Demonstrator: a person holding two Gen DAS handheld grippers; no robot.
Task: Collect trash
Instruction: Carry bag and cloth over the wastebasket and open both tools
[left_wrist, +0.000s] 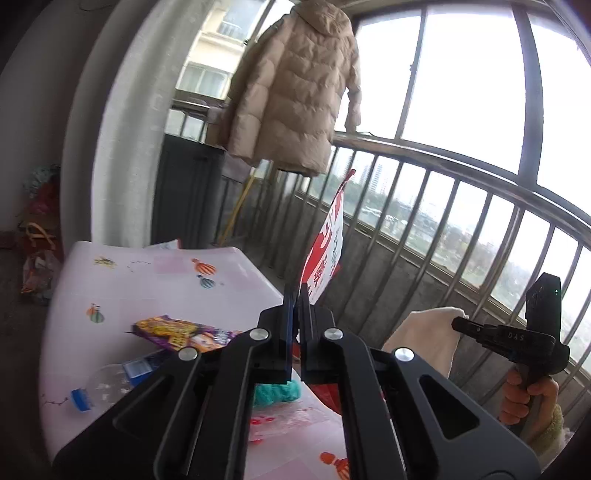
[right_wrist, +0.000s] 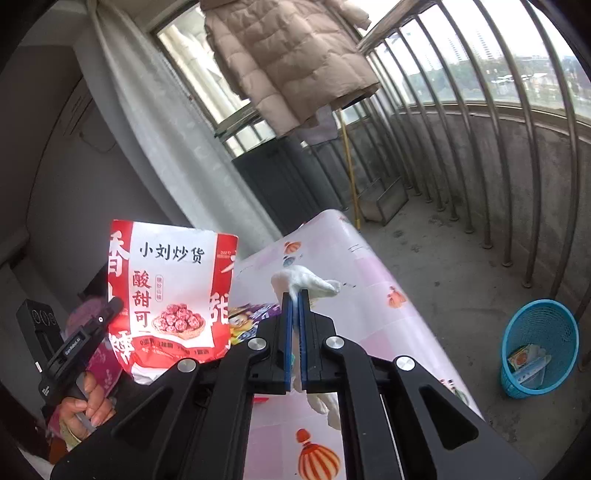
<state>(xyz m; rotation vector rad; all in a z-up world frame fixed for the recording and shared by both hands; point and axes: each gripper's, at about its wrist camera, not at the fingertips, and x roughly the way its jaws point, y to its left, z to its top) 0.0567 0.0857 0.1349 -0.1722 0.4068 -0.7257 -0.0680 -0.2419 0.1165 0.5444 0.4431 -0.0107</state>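
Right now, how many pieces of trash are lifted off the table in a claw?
2: a red snack bag in the left claw, and white crumpled tissue in the right claw. More trash lies on the table.

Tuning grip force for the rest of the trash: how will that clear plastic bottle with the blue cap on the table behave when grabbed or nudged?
The plastic bottle lies on its side on the table, so a nudge would probably roll it. It looks empty and thin-walled, so likely light, and may crumple under a hard squeeze. Its smooth curved wall could slip between flat pads; gripping near the blue cap seems safer.

Plastic bottle (left_wrist: 110, 384) partly hidden behind gripper.
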